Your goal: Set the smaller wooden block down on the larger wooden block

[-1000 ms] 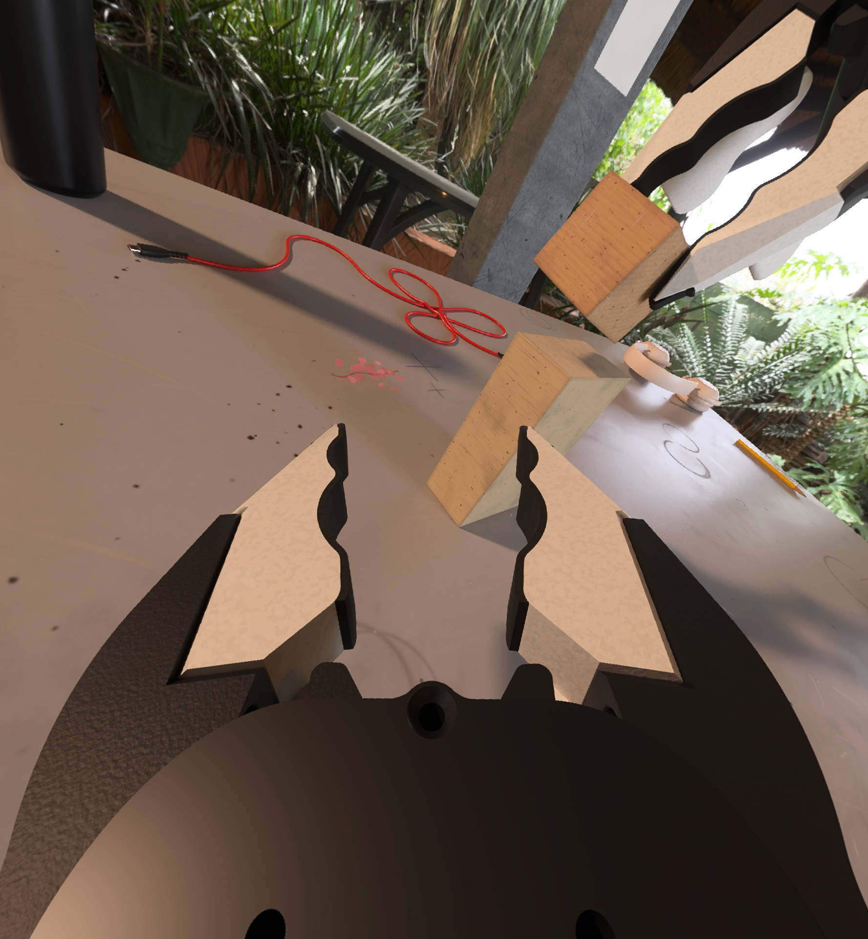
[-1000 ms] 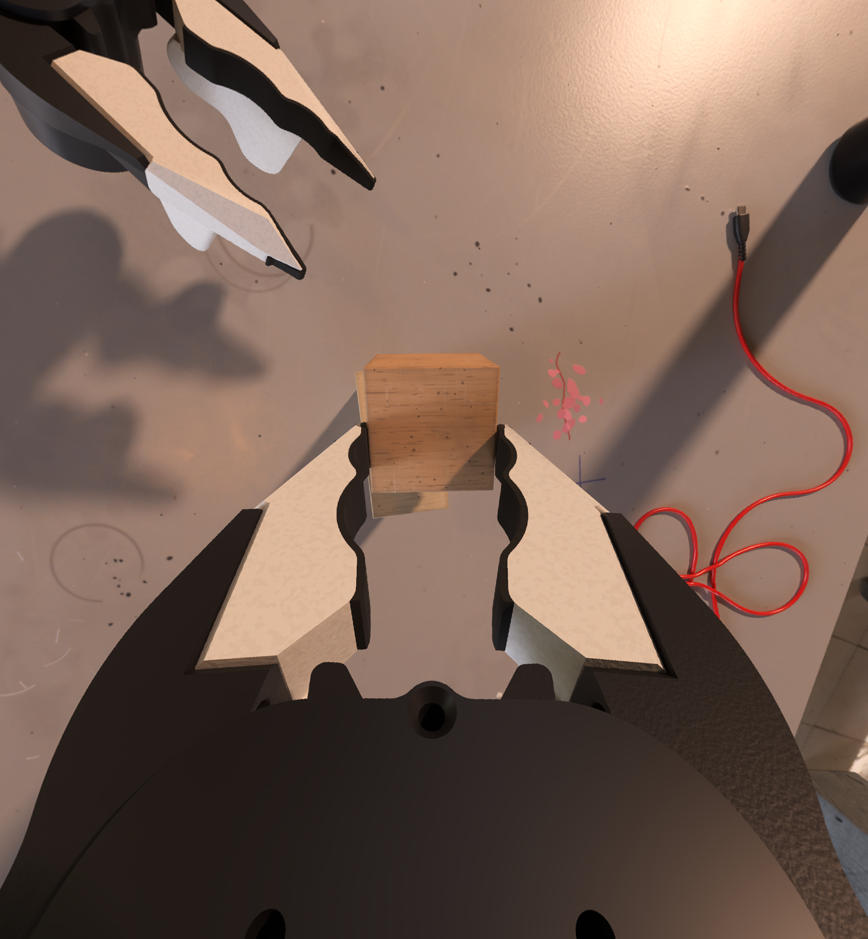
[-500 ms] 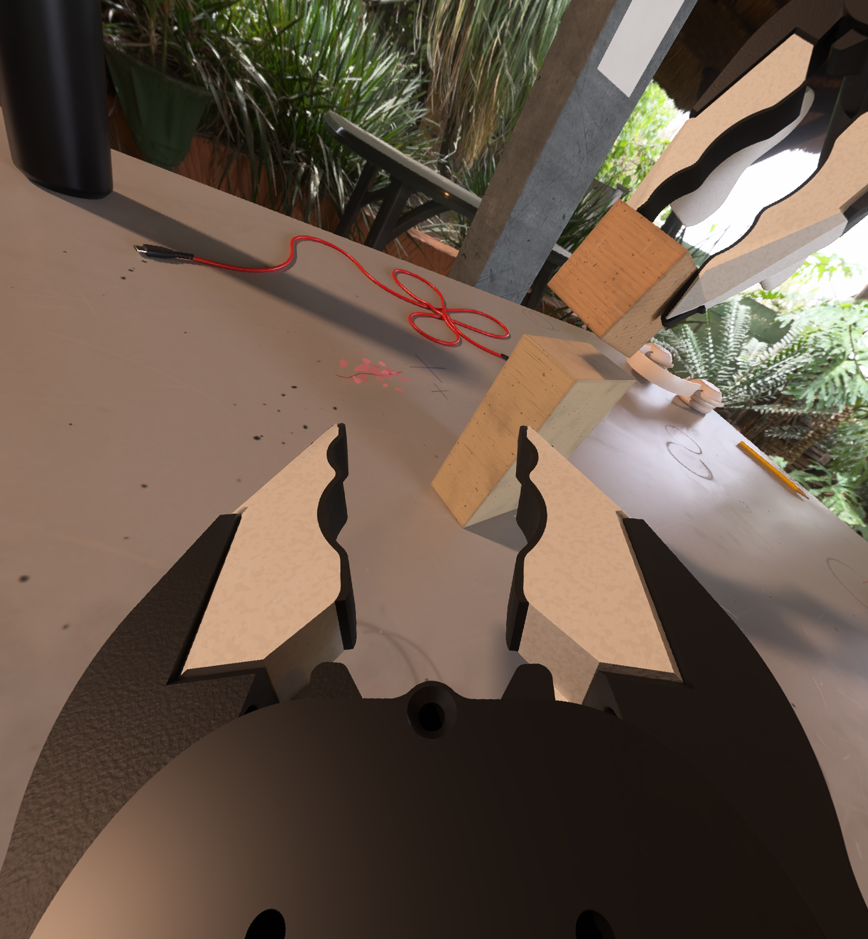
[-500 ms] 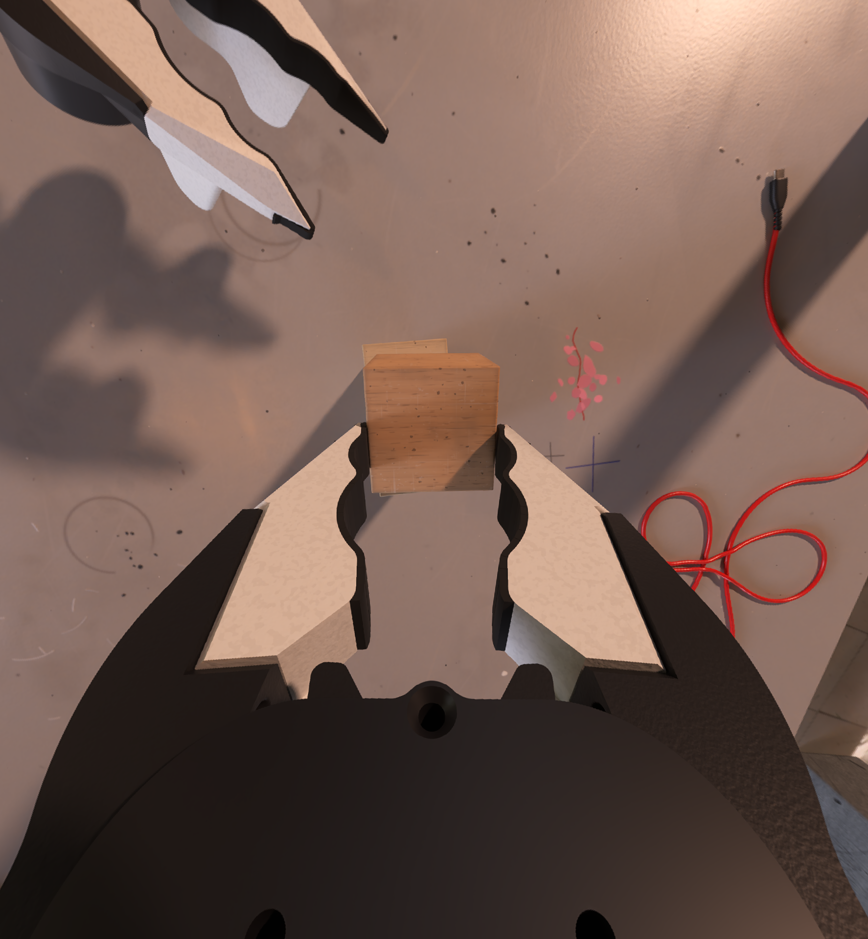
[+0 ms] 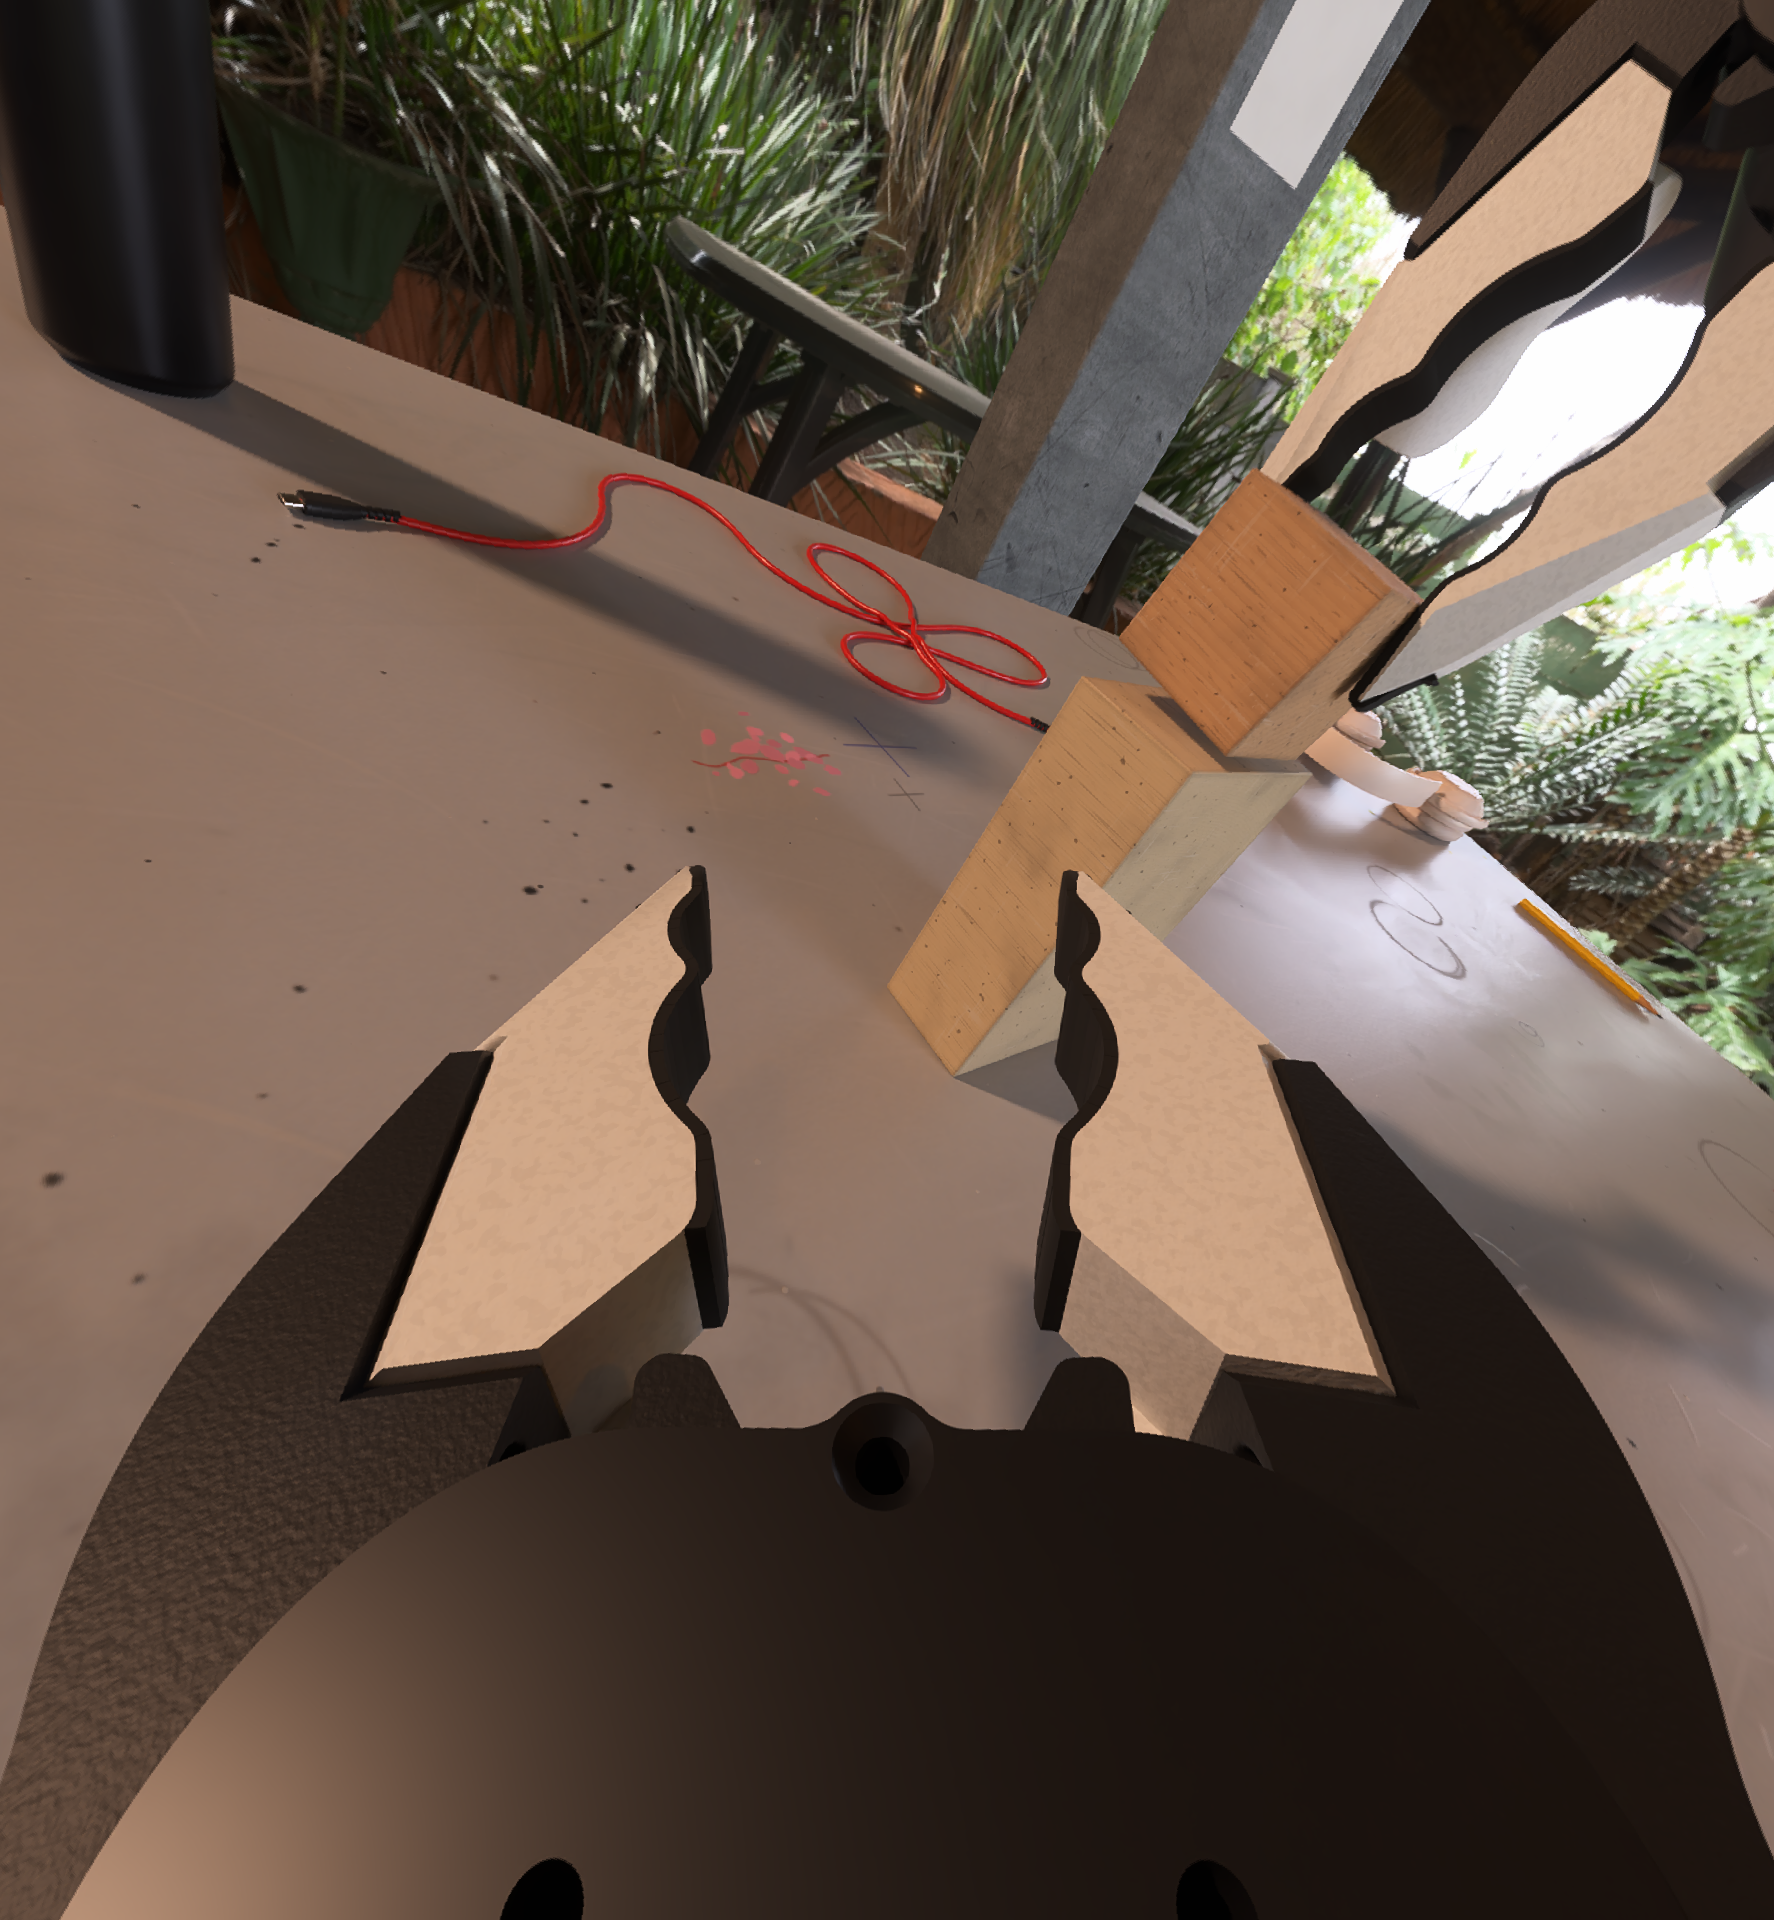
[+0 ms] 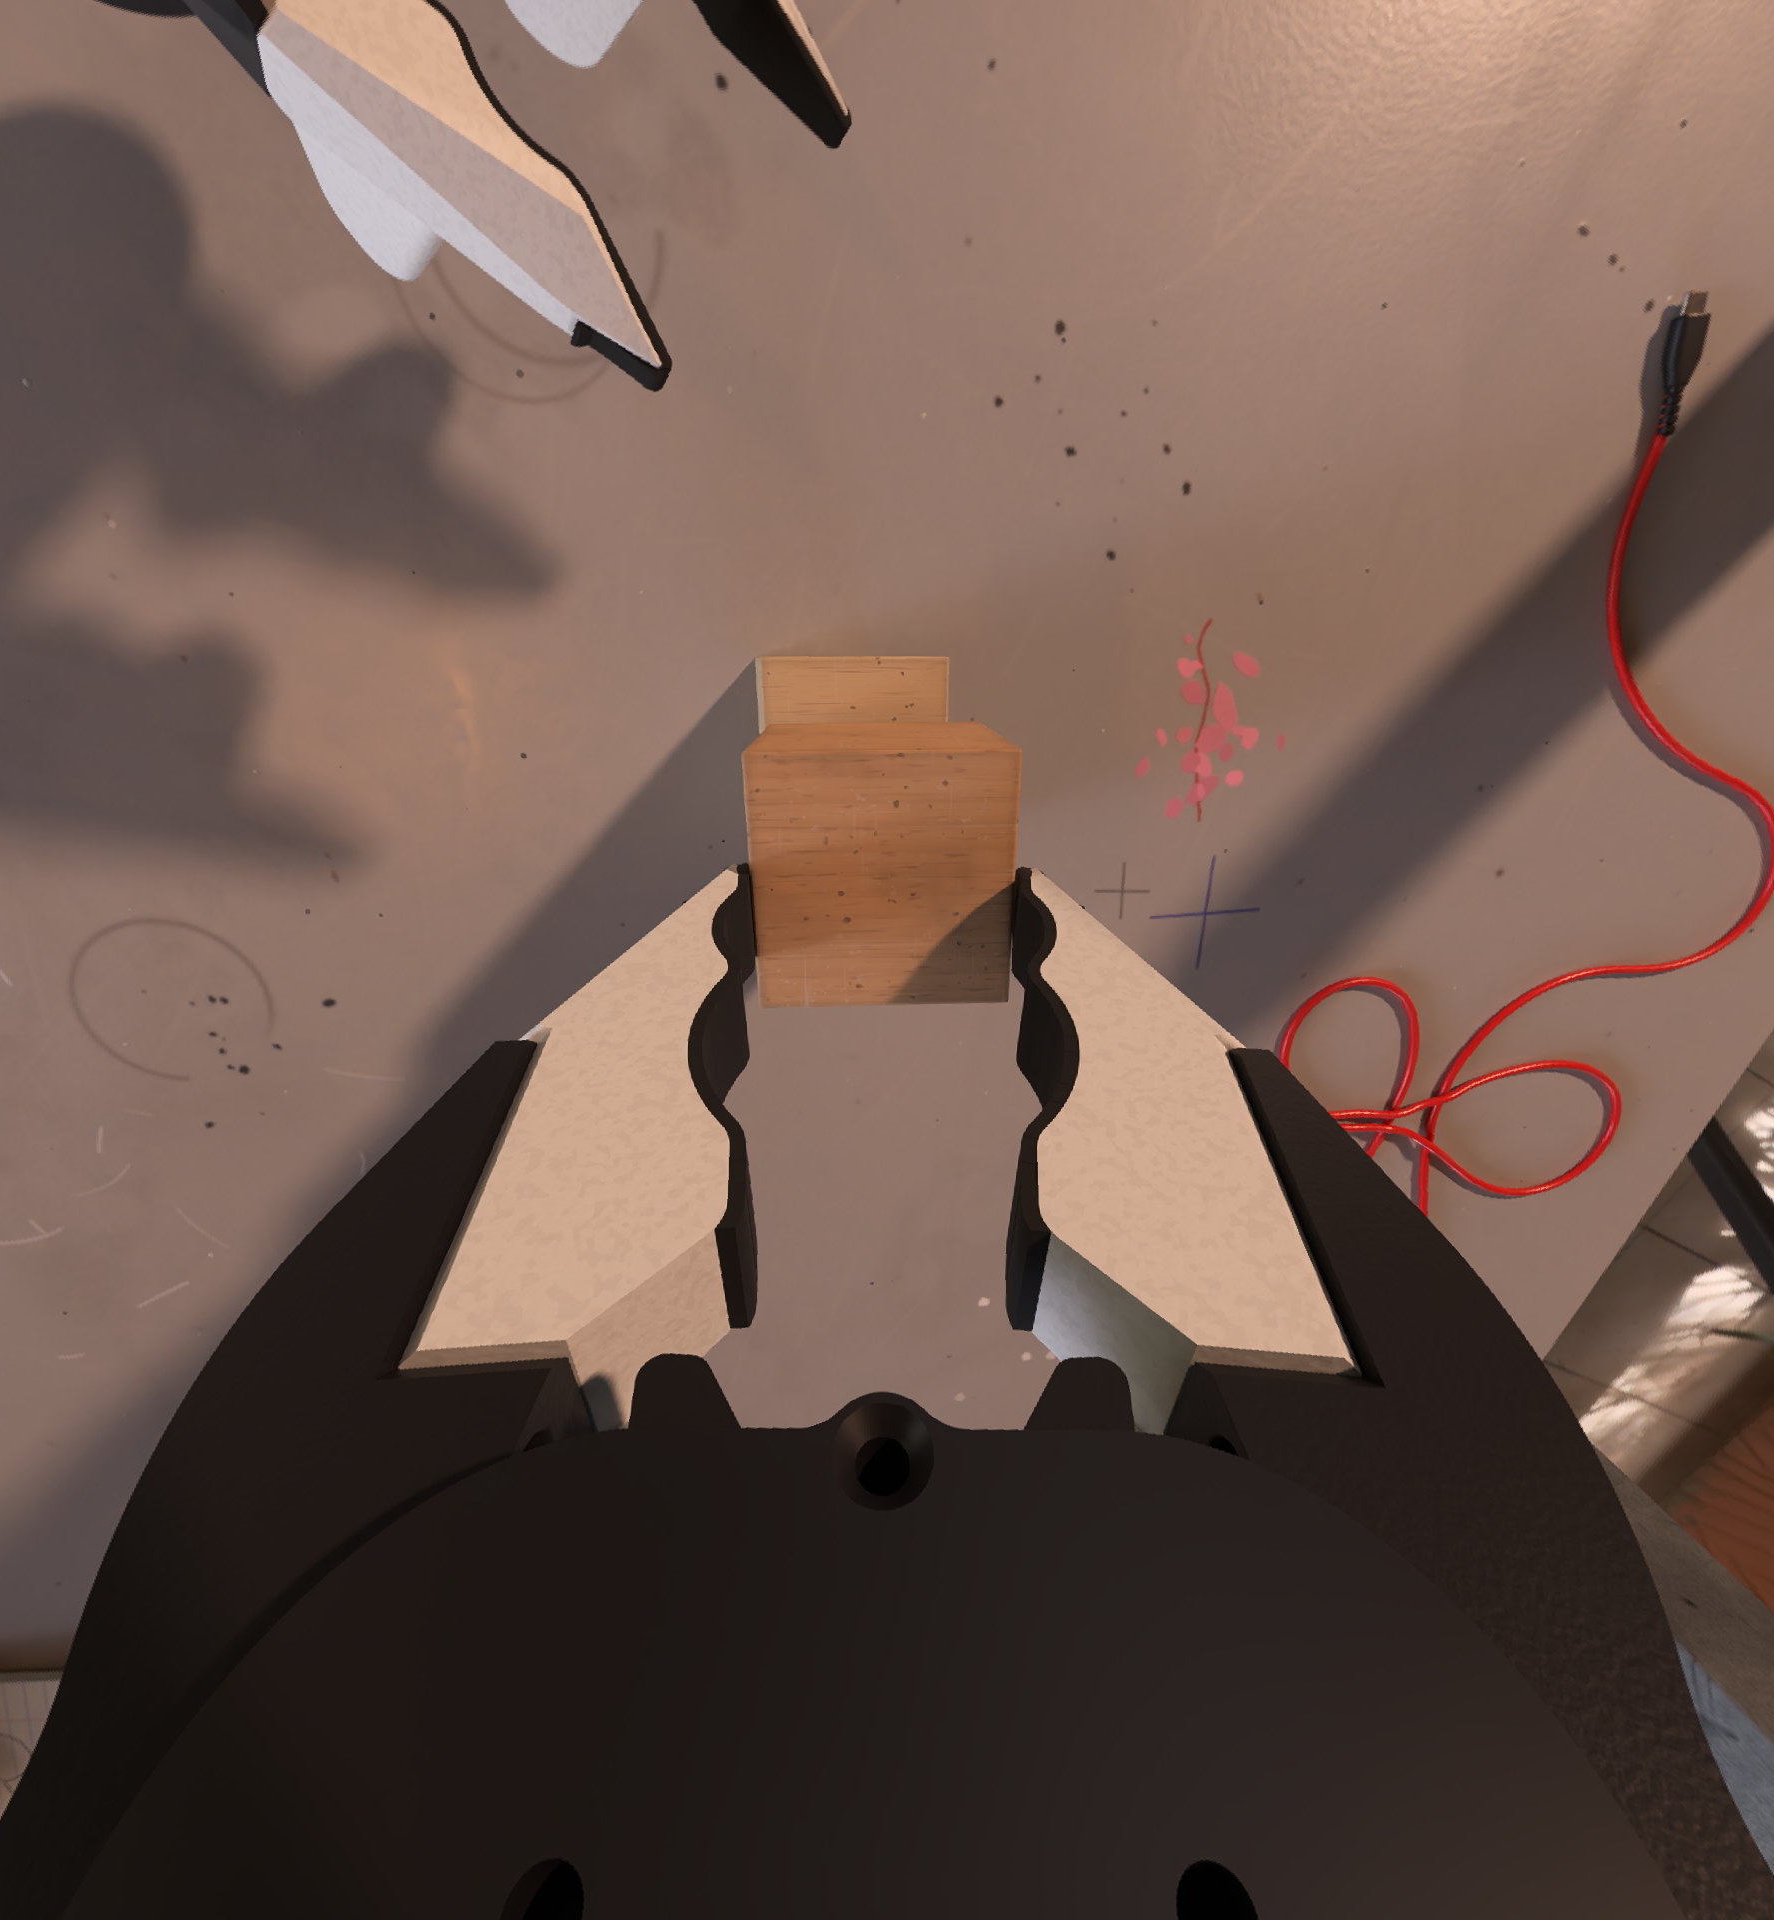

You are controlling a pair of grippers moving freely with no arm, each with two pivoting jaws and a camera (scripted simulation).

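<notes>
My right gripper [image 6: 883,883] is shut on the smaller wooden block [image 6: 878,831], a darker cube held at the fingertips. The larger wooden block [image 6: 852,691], paler and long, lies on the table under it, and only its far end shows past the cube. In the left wrist view the smaller block [image 5: 1267,613] hangs tilted over the far end of the larger block [image 5: 1059,862]. Its low corner is at the larger block's top, and I cannot tell whether they touch. My left gripper [image 5: 883,878] is open and empty, low over the table just short of the larger block.
A red cable [image 5: 862,613] loops on the table [image 5: 343,831] beyond the blocks. A black cylinder [image 5: 104,187] stands far left. A pencil [image 5: 1584,956] and a white curled piece [image 5: 1402,779] lie near the right table edge. The left gripper [image 6: 743,249] hovers ahead of my right gripper.
My right gripper has carried the smaller block down and over the larger block's far end. The larger block now shows beyond the cube in the right wrist view. The left gripper has barely moved.
</notes>
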